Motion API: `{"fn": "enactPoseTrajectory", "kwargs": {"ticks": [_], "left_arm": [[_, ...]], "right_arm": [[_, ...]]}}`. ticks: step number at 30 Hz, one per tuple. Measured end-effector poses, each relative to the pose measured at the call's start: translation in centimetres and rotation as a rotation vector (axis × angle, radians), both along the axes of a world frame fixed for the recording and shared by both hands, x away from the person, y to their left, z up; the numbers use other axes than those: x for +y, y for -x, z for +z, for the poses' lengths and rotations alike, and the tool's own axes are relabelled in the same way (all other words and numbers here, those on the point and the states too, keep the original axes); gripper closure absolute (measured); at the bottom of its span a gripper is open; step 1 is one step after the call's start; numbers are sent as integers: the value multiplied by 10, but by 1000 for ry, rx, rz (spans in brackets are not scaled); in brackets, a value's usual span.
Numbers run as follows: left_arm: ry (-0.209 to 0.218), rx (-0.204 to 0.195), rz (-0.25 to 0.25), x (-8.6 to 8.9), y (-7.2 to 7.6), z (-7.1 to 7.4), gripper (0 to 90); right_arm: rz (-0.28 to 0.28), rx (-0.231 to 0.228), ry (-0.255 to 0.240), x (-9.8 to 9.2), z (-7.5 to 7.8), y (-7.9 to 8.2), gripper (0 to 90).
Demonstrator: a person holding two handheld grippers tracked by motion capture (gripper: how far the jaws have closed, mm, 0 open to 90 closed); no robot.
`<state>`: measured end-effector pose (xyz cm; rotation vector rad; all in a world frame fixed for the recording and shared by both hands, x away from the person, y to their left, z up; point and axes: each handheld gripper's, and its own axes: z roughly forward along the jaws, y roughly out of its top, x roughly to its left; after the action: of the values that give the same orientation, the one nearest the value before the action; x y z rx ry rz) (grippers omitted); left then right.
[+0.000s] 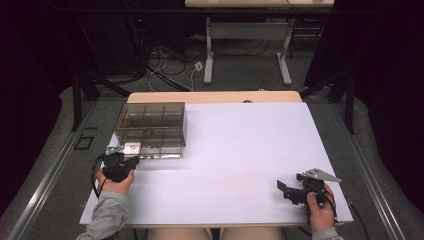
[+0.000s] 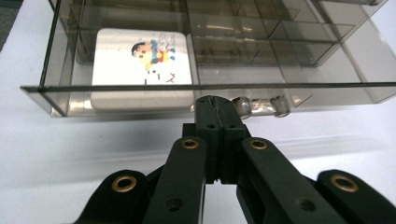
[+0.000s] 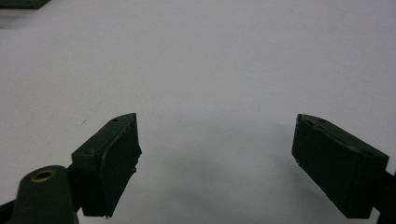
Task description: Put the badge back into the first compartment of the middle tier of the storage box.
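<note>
Two hand-held grippers, left (image 2: 217, 109) closed at smoky box (image 1: 152, 127)

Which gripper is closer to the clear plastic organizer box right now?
Left. The left gripper sits closed right at the box's near edge; the right gripper is open, far across the table.

A smoky grey, see-through plastic organiser box (image 1: 155, 127) with inner dividers sits flat at the far left of the white table. In the left gripper view, one near compartment holds a white square card (image 2: 142, 63) with rounded corners and a small colourful cartoon figure, lying face up.
</note>
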<state>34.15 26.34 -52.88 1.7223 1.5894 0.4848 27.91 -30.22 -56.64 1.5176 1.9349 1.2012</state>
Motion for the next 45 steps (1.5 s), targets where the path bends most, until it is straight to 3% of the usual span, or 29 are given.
{"fn": "enactPoseTrajectory", "kwargs": {"ticks": [6,11,19,20,21,23,31,45], "left_arm": [[-5,9,9,2,-4,3,900],[10,-7,30,2,-11,7,900],[-12,-26,34,0,-24,18,900],[-7,-28,44,-1,-26,18,900],[-8,-31,45,-2,-27,17,900],[-10,-32,47,-2,-28,17,900],[-12,-34,57,-5,-33,13,900],[-21,-33,66,-12,-44,14,900]], "right_arm": [[-7,-6,-3,-2,1,0,145],[-8,-7,1,-2,1,0,145],[-13,-3,-11,-2,2,0,145],[-17,11,3,-2,3,0,145],[-15,-14,-9,-3,2,0,145],[-16,-19,-9,-3,2,0,145],[-12,-5,-6,-3,3,0,145],[-16,-20,-9,-4,3,-1,145]]}}
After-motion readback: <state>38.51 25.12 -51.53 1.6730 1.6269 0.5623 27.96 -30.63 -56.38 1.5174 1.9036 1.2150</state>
